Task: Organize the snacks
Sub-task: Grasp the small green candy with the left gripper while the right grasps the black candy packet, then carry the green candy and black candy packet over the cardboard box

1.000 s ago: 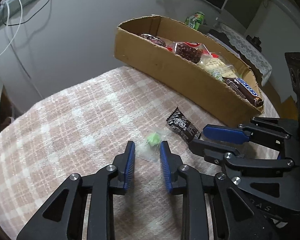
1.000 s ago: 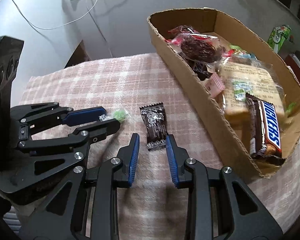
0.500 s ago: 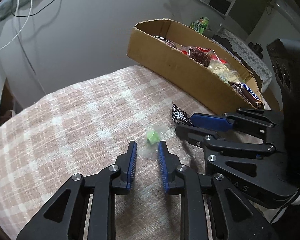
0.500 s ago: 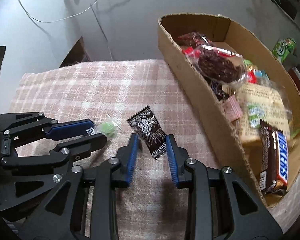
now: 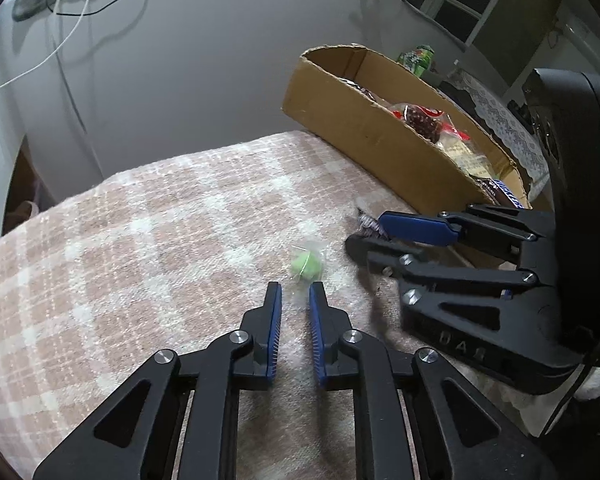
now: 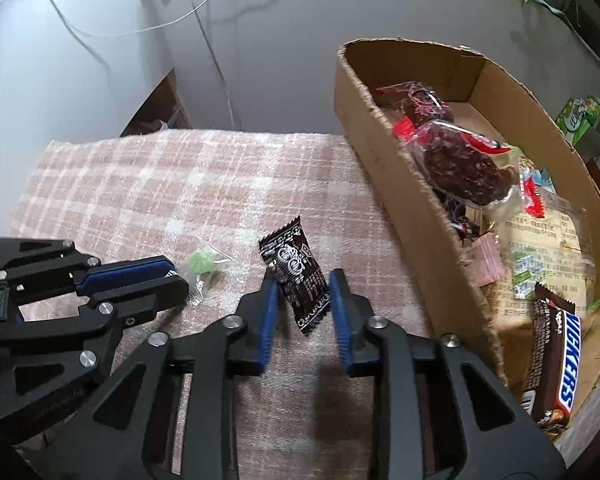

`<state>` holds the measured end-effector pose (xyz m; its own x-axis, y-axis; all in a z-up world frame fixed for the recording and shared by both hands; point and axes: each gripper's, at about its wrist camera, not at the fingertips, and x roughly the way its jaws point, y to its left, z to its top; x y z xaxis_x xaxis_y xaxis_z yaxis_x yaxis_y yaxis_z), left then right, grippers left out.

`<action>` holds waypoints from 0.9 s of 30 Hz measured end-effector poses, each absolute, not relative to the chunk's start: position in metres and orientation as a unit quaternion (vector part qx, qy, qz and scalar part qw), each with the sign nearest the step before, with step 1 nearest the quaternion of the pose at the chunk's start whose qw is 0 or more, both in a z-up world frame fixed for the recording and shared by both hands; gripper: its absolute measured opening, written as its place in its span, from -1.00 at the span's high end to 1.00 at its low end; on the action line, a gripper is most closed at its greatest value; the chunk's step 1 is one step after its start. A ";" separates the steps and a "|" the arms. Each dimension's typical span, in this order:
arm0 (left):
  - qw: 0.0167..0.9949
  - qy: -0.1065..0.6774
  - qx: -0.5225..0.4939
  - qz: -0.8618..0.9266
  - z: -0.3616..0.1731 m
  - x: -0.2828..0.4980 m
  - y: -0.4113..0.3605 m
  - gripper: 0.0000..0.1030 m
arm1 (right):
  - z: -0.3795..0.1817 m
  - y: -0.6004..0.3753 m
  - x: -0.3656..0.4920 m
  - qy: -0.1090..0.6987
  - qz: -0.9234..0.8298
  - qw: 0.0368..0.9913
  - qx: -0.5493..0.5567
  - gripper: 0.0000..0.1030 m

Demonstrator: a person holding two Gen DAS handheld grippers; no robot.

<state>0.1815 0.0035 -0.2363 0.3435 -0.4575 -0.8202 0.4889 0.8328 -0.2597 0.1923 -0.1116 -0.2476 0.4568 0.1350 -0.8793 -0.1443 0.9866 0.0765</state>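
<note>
Two loose sweets on the blanket, each framed by a gripper, the box beside them.

The black wrapper (image 6: 296,276) lies on the checked blanket (image 6: 140,184) just beside the cardboard box (image 6: 396,184), its lower end between the parted fingers of the right gripper (image 6: 302,308), not yet pinched. Further from the box, the green candy (image 5: 306,266) in clear film sits just ahead of the left gripper (image 5: 296,308), whose fingers stand narrowly apart and hold nothing. The box already holds a chocolate bar (image 6: 556,356) and bagged snacks. The risks, as I judge them: the slick wrapper could skid sideways as the fingers close, the left gripper could catch only film or blanket, and the close-set grippers could bump.
</note>
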 end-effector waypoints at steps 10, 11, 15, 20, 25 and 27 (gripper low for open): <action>0.822 0.489 0.035 -0.289 -0.228 0.179 -0.003 0.65 | -0.249 -0.122 0.195 0.517 0.093 0.851 0.017 0.76; 0.822 0.489 0.037 -0.290 -0.228 0.180 -0.005 0.65 | -0.250 -0.122 0.196 0.516 0.093 0.851 0.018 0.76; 0.820 0.487 0.037 -0.298 -0.230 0.185 -0.013 0.65 | -0.251 -0.125 0.196 0.512 0.095 0.854 0.028 0.77; 0.829 0.481 0.030 -0.284 -0.231 0.187 -0.011 0.68 | -0.244 -0.129 0.192 0.505 0.101 0.857 0.032 0.77; 0.833 0.482 0.011 -0.270 -0.225 0.186 -0.004 0.68 | -0.229 -0.133 0.182 0.498 0.112 0.859 0.042 0.77; 0.836 0.480 0.005 -0.266 -0.217 0.185 -0.001 0.68 | -0.223 -0.136 0.180 0.495 0.116 0.859 0.047 0.77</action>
